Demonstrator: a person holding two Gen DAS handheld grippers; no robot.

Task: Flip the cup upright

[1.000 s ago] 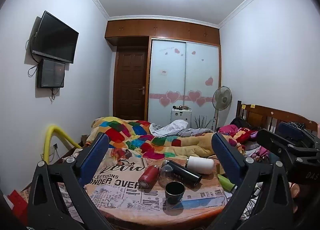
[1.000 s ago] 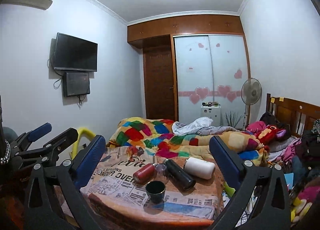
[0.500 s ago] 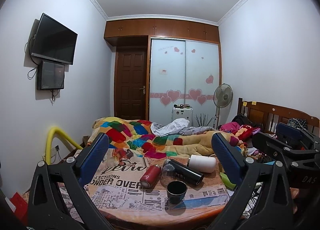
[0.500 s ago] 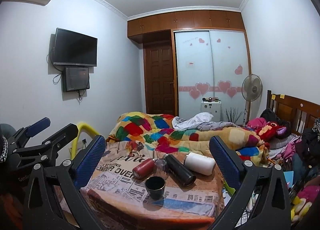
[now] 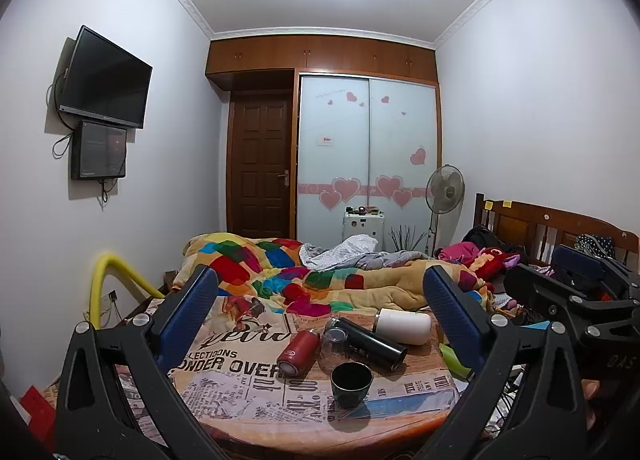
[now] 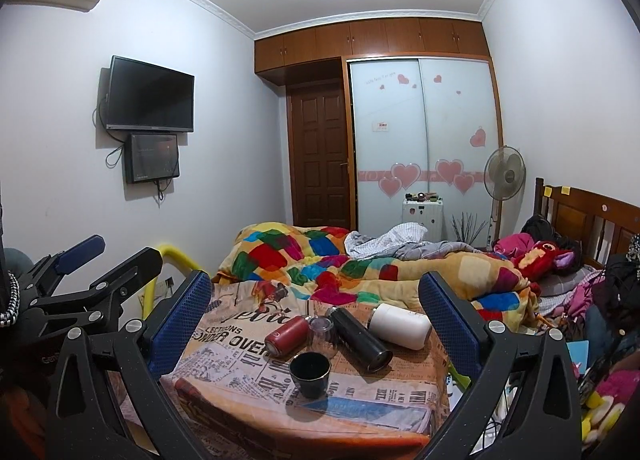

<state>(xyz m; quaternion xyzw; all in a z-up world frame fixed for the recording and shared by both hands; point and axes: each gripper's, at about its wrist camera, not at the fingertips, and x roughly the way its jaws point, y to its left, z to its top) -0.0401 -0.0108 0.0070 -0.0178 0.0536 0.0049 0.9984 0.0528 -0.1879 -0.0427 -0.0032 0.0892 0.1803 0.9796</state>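
Two words legible: "ELECTIONS", "OVER"

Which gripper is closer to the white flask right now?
Right, probably, though narrowly. The right gripper hovers short of the table, toward the white flask; the left gripper hovers farther left.

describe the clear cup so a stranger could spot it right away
On the newspaper-print table before the bed, three flasks lie tipped. The clear cup stands mouth-down between the red flask and the black flask, the only see-through piece.
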